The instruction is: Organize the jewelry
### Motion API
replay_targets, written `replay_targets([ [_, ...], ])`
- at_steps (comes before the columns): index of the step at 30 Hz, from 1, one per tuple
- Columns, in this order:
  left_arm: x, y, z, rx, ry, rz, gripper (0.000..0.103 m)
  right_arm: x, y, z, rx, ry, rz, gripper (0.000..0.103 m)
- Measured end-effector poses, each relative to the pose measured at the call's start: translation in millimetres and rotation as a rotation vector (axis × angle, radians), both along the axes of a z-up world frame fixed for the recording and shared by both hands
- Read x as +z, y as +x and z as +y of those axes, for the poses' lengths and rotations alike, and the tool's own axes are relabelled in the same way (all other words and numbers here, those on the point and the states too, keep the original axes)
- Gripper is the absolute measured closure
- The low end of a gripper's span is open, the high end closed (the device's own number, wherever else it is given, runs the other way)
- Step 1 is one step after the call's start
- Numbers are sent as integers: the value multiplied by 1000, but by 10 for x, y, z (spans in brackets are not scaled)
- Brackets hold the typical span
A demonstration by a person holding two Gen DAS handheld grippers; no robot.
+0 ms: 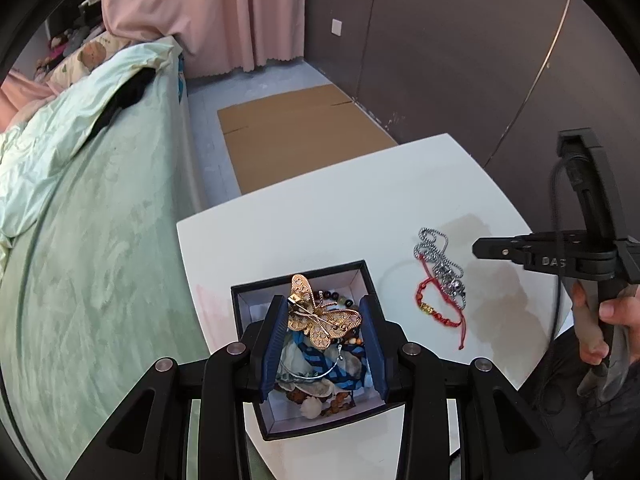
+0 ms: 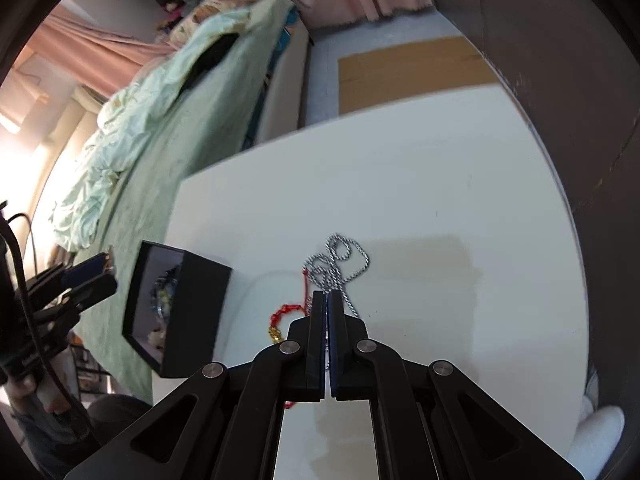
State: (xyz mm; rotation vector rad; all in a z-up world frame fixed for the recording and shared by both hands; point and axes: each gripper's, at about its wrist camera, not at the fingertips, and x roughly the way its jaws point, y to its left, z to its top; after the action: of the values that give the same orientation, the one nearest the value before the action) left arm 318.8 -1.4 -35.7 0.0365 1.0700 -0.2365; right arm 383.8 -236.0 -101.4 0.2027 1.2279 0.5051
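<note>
My left gripper (image 1: pixel 324 308) hangs over the open black box (image 1: pixel 300 280), shut on a gold butterfly brooch (image 1: pixel 320 318) that spans its blue pads. Beads, a blue patterned piece and a wire hoop lie in the box beneath. To the right on the white table (image 1: pixel 320 220) lie a silver ball-chain necklace (image 1: pixel 438 254) and a red cord bracelet (image 1: pixel 436 304) with a gold bead. In the right wrist view, my right gripper (image 2: pixel 329 300) is shut, and a strand of the silver necklace (image 2: pixel 340 256) runs in between its pads. The red bracelet (image 2: pixel 286 310) lies just left of them.
A bed with a green sheet (image 1: pixel 100 260) borders the table's left edge. Flat cardboard (image 1: pixel 296 136) lies on the floor beyond the table, below a dark wall and pink curtain. A person's hand (image 1: pixel 592 332) holds the right gripper's handle at the table's right edge.
</note>
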Motion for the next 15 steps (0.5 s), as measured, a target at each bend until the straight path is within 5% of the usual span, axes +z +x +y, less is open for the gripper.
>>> replay_targets([
  [3, -45, -1, 16, 0, -1, 9, 65, -74, 15, 44, 8, -21, 3, 74],
  [4, -54, -1, 25, 1, -3, 11, 65, -88, 22, 57, 7, -25, 1, 57],
  [5, -63, -2, 31, 3, -4, 14, 65, -97, 29, 75, 6, -28, -8, 54],
  [12, -78, 2, 63, 5, -7, 17, 65, -212, 57, 253, 36, -95, -21, 56],
  [15, -85, 16, 79, 9, -9, 18, 65, -221, 19, 361, 74, -149, -38, 71],
])
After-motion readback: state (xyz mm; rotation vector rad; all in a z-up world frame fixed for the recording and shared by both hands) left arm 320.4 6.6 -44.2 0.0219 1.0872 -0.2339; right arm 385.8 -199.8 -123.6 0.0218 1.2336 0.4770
